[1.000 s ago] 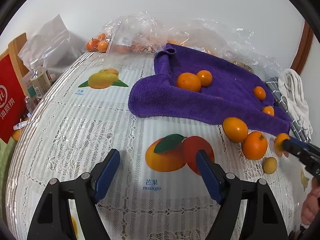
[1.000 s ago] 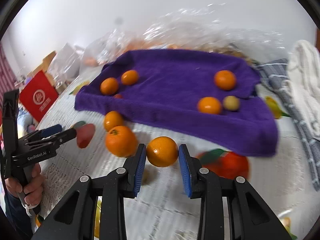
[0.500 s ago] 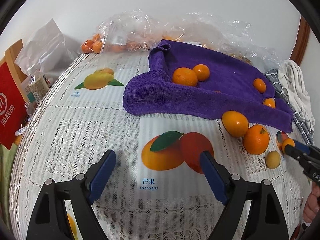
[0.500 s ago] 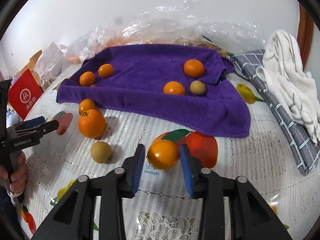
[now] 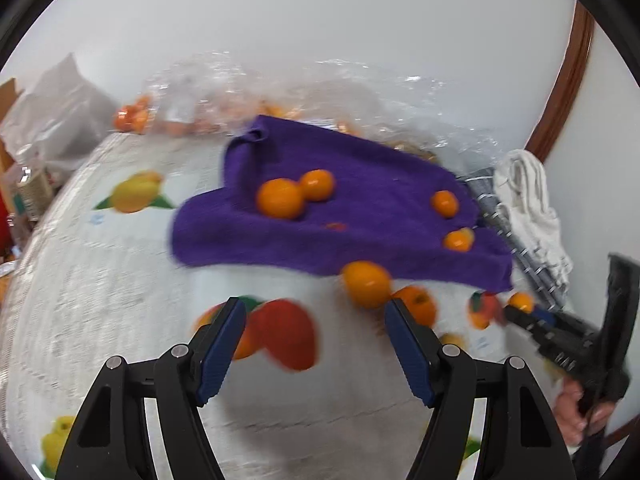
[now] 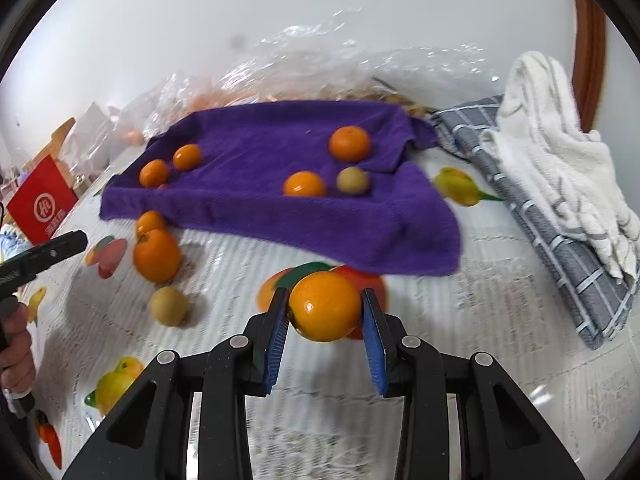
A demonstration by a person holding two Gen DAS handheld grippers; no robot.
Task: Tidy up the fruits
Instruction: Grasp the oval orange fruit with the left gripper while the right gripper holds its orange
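Our left gripper (image 5: 316, 344) hangs over the tablecloth (image 5: 120, 280), jaws closing on nothing. Our right gripper (image 6: 325, 322) clamps an orange (image 6: 325, 306), jaws tightening; we should carry it level to the purple towel (image 6: 260, 200) and release low. Motion blur hides the bagged fruit behind.

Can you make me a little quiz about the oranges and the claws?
1. True or false: the right claw grips an orange.
2. What colour is the towel under the fruit? A red, B purple, C green.
3. The left claw has ____ between its pads.

Key: 1 true; 2 B; 3 nothing.
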